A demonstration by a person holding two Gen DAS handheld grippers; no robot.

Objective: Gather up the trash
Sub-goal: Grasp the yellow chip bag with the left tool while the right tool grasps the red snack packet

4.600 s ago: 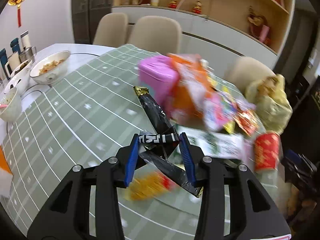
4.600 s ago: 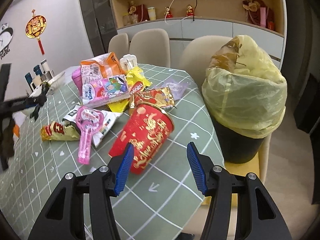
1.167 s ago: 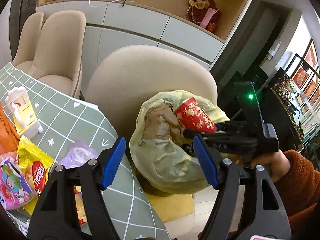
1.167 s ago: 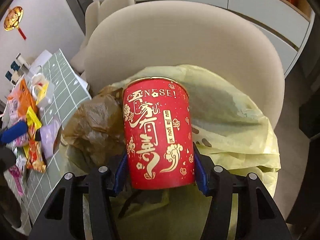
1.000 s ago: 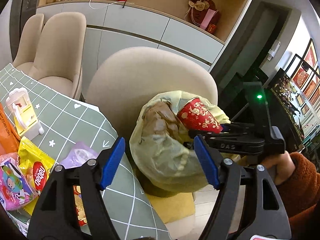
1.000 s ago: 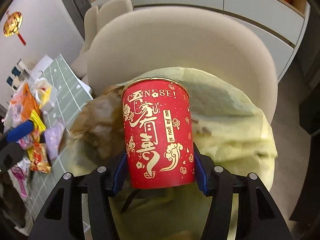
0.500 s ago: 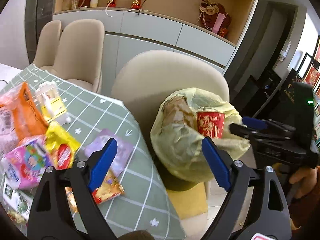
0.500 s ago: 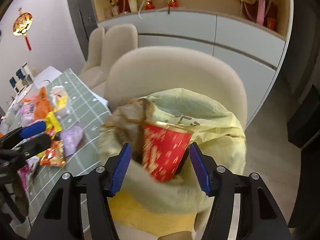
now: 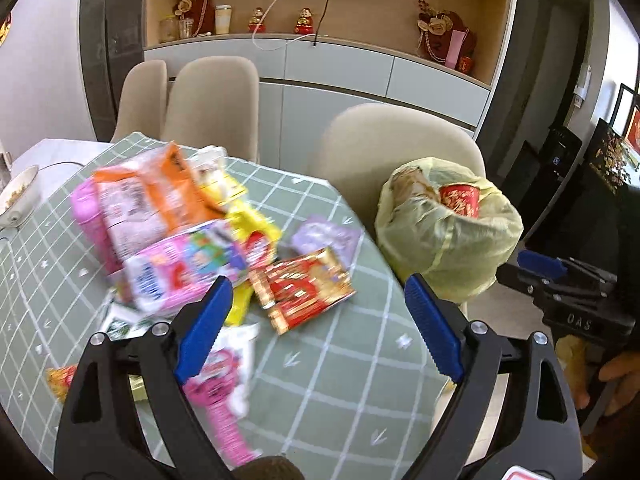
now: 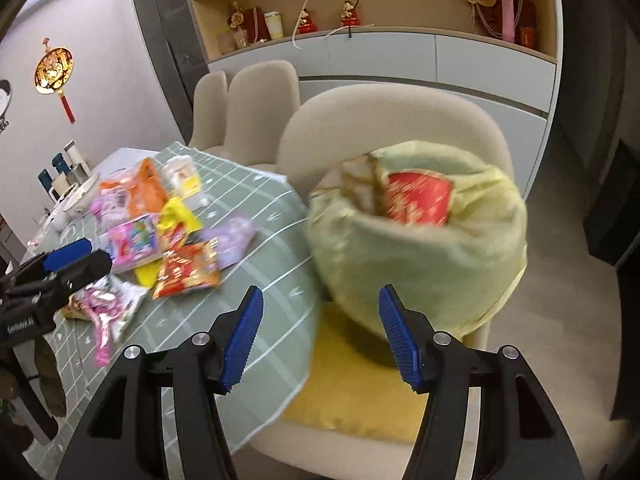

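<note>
A bin lined with a yellow bag (image 9: 452,236) (image 10: 416,256) stands on a beige chair beside the table. A red paper cup (image 9: 460,200) (image 10: 420,198) sits in its mouth next to a brown bag. My left gripper (image 9: 320,328) is open and empty above the table's right part, just in front of a red and gold wrapper (image 9: 304,288). My right gripper (image 10: 320,332) is open and empty, pulled back below the bin. Snack wrappers lie heaped on the green checked cloth (image 9: 332,364): an orange bag (image 9: 160,188), a pink pack (image 9: 184,268), a purple wrapper (image 9: 326,240).
Two more beige chairs (image 9: 212,104) stand behind the table. A bowl of food (image 9: 16,196) sits at the far left. A cabinet with shelves (image 9: 360,60) runs along the back wall. The chair seat carries a yellow cushion (image 10: 360,392).
My right gripper opened, let the red cup drop into the bin and drew back. My left gripper swung left, from facing the bin to above the wrappers on the table.
</note>
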